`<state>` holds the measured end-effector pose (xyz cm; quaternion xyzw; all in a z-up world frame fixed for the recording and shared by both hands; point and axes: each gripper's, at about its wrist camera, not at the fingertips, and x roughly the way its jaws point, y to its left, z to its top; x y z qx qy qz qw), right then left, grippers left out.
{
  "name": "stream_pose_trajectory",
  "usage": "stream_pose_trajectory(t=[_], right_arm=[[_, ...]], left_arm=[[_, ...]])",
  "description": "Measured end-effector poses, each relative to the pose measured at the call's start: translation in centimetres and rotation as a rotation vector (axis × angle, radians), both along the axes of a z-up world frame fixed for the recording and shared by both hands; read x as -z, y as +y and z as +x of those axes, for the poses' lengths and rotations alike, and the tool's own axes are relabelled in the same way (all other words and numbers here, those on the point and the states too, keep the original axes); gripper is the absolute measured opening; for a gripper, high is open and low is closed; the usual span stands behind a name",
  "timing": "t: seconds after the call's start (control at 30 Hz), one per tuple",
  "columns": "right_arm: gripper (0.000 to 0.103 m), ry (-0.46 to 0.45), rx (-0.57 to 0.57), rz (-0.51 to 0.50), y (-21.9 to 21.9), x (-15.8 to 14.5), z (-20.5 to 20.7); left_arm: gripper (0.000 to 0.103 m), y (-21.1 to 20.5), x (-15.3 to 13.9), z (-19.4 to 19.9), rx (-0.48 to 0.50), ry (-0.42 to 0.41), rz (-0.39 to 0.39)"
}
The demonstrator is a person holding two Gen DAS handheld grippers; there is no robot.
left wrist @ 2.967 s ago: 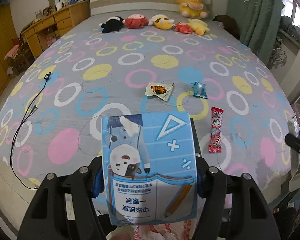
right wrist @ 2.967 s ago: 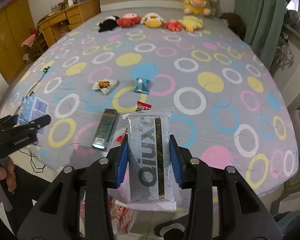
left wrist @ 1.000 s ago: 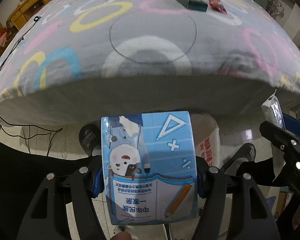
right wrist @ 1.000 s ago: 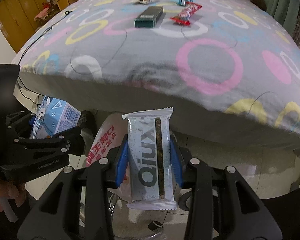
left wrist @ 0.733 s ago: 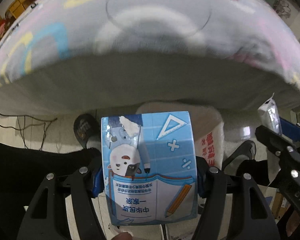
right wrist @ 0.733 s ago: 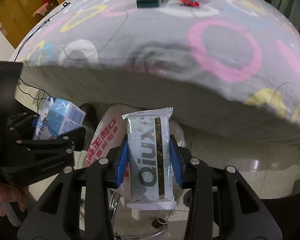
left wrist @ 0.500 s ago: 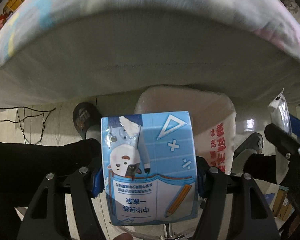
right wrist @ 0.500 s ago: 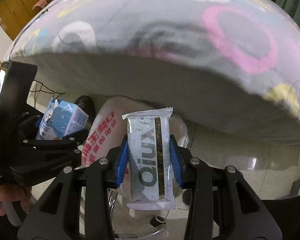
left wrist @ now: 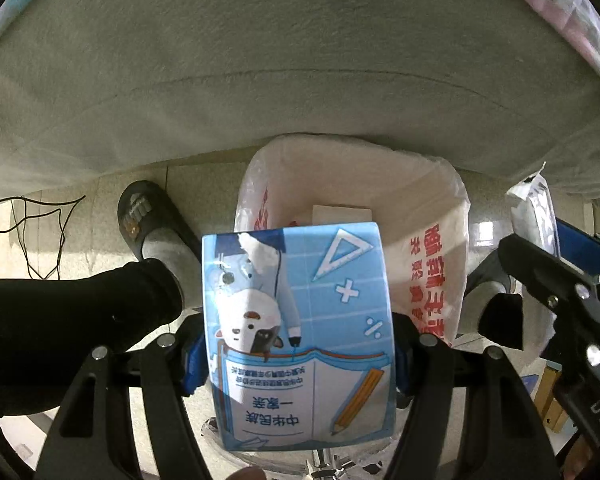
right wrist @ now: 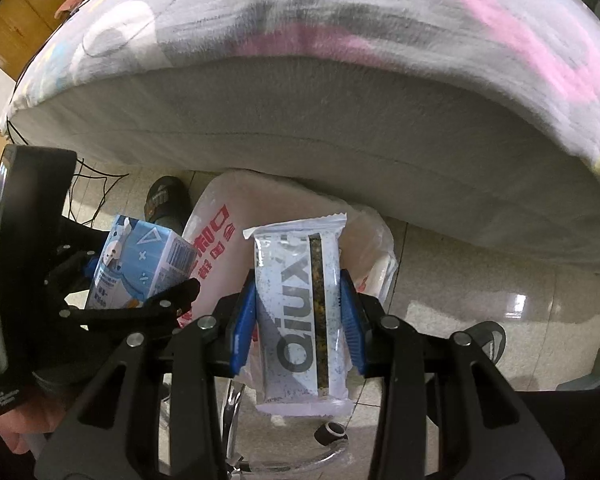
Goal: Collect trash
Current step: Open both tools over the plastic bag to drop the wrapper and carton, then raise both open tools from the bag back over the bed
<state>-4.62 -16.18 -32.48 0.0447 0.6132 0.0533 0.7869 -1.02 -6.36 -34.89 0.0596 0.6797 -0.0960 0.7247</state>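
In your left wrist view, your left gripper (left wrist: pixel 298 344) points down and its blue pads clamp the two sides of a blue carton (left wrist: pixel 298 336) printed with a cartoon cow, a book and a pencil. The carton hangs over the near rim of a white plastic bag (left wrist: pixel 432 248) with red lettering, which stands open on the tiled floor (left wrist: pixel 80 224) just below the bed's edge (left wrist: pixel 284 60). Something pale and flat lies inside the bag, beyond the carton's top edge. A black slipper (left wrist: pixel 148 216) with a grey sock stands left of the bag, beside a dark trouser leg. At the right edge of the view your right gripper (left wrist: pixel 556 280) shows with a pale wrapper sticking out of it.

In your right wrist view, your right gripper (right wrist: pixel 298 316) is closed on a white speckled snack bar wrapper (right wrist: pixel 300 312) with a dark stripe; the blue pads press both its long sides. The wrapper is held above the bag (right wrist: pixel 216 248), toward its right rim. At the left, your left gripper (right wrist: pixel 140 292) holds the carton (right wrist: pixel 140 260) over the bag's left rim. The bed's grey side (right wrist: pixel 320 120) fills the upper view, and the slipper (right wrist: pixel 164 200) stands on the floor between the bed and the bag.
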Motion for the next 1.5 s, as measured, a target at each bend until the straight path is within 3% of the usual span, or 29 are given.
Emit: stream_pose_trajectory(t=[0.4, 0.5, 1.27, 1.5], right_arm=[[0.038, 0.011, 0.021, 0.005, -0.5, 0.8, 0.4], [0.059, 0.015, 0.028, 0.003, -0.6, 0.8, 0.2], [0.06, 0.004, 0.047, 0.025, -0.7, -0.3, -0.4], [0.08, 0.02, 0.032, 0.026, -0.5, 0.0, -0.5]], left_arm=[[0.067, 0.1, 0.6, 0.4, -0.004, 0.016, 0.003], [0.085, 0.1, 0.7, 0.3, -0.006, 0.02, -0.013], [0.086, 0.3, 0.7, 0.1, -0.01, 0.016, 0.005], [0.088, 0.4, 0.8, 0.0, -0.005, 0.014, 0.01]])
